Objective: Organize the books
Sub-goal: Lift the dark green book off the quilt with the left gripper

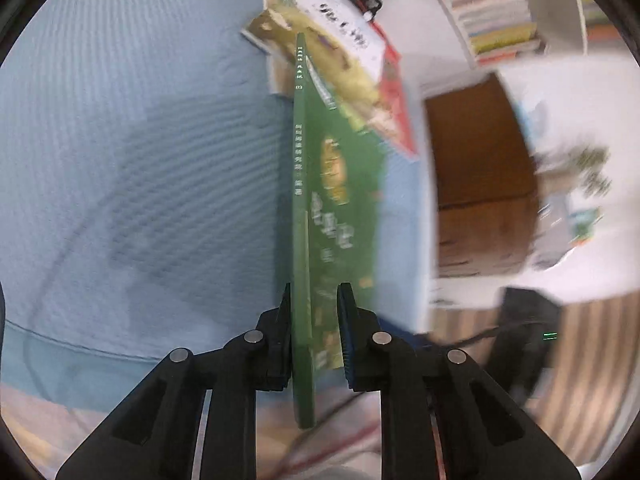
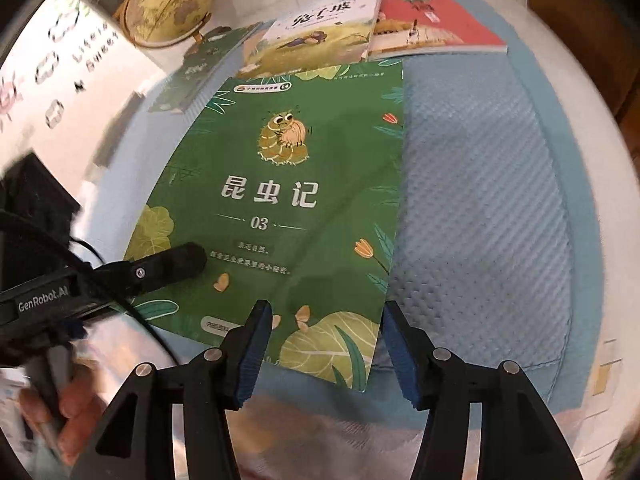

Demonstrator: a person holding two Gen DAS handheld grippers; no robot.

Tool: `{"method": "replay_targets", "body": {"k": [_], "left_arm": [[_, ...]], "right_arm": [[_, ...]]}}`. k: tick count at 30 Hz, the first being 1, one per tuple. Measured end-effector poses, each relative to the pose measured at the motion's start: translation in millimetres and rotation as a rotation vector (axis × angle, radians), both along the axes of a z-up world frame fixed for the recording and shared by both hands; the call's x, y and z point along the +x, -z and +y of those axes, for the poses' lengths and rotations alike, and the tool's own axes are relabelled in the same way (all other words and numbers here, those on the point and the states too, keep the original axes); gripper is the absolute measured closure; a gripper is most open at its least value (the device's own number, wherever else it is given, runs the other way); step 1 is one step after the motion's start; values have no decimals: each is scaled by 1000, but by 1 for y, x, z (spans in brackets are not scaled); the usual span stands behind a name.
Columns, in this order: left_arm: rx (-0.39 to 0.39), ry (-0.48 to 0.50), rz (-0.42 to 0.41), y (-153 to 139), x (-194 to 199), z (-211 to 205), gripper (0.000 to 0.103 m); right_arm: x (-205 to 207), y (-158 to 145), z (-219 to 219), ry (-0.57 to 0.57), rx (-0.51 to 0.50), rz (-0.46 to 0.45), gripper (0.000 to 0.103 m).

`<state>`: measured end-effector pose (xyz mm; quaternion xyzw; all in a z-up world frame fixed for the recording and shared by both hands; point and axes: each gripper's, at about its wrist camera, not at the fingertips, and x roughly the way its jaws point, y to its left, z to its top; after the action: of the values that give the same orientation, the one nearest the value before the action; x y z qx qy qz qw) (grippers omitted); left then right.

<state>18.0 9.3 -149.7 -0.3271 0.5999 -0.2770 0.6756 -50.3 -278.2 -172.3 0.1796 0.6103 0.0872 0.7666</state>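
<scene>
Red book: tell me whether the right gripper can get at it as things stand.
Probably yes. The right gripper is open and empty over the green book, which the left gripper holds. The red book lies uncovered at the mat's far edge.

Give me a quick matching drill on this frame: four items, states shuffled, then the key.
1. green book
2. red book
3. left gripper
4. right gripper

A. jaws apart, nothing between the pads
B. lying at the far edge of the blue mat
C. gripped at its edge
D. shut on a book

Pairs: 1-C, 2-B, 3-D, 4-A
</scene>
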Motion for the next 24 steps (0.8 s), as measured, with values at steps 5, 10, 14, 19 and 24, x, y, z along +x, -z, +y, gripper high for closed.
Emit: {"method": "replay_targets", "body": {"k": [5,10,14,19,24], "left_arm": [[-192,-53,47,-14,6,-4,88],[-218,-63,54,-22,11,-15,88],[-243,-85,110,-11,12,-13,89],[-79,-110,93,-10,13,-4,89],[57,-83,97,-7,12,-13,89]], "right_arm": [[4,-5,-33,71,233,36,39],[9,14,-64,152,482,76,29],[13,39,-69,204,648,106,31],[18,33,-62,153,574,71,69],[21,-1,-40,15,359,-21,71]]}}
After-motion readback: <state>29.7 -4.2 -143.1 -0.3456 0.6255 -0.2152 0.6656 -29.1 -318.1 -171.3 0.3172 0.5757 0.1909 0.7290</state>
